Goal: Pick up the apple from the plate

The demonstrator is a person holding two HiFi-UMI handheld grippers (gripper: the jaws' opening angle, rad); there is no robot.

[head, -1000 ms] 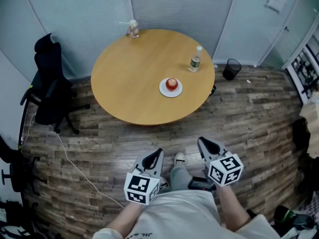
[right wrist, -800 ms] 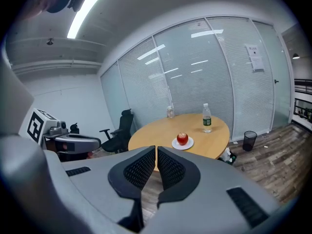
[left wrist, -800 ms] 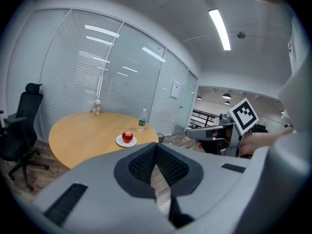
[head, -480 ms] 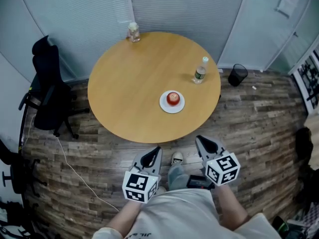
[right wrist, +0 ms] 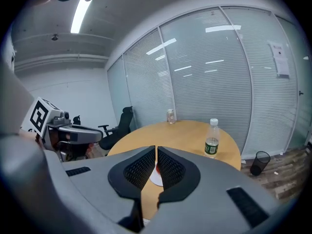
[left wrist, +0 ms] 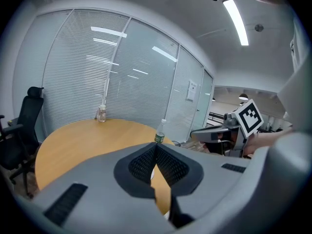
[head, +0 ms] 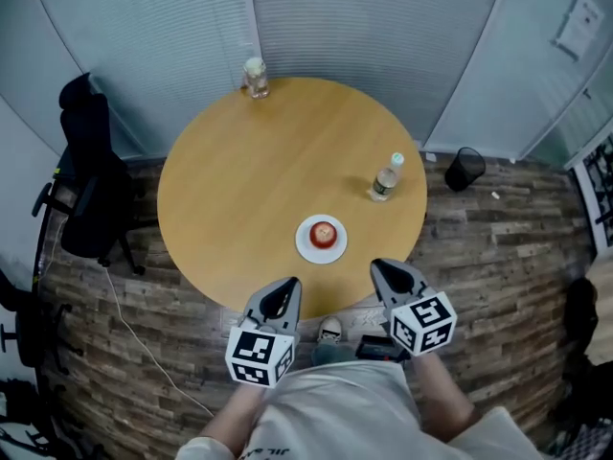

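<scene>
Right gripper point(head: 383, 268) had its jaws pressed together, empty; left gripper point(head: 283, 287) looked closed too, I think, also empty. I saw both hovering at the desk point(head: 230, 190) edge, the apple point(head: 324, 231) on its plate point(head: 305, 247) just beyond, untouched, and a bottle point(head: 385, 178) farther back.

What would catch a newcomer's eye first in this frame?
The red apple sits on a white plate, near the edge of the round wooden table closest to the person. Just below it in the head view, the left claw and right claw hang shut and empty at the table's near edge, short of the plate. A water bottle stands upright to the plate's right, further back.
</scene>
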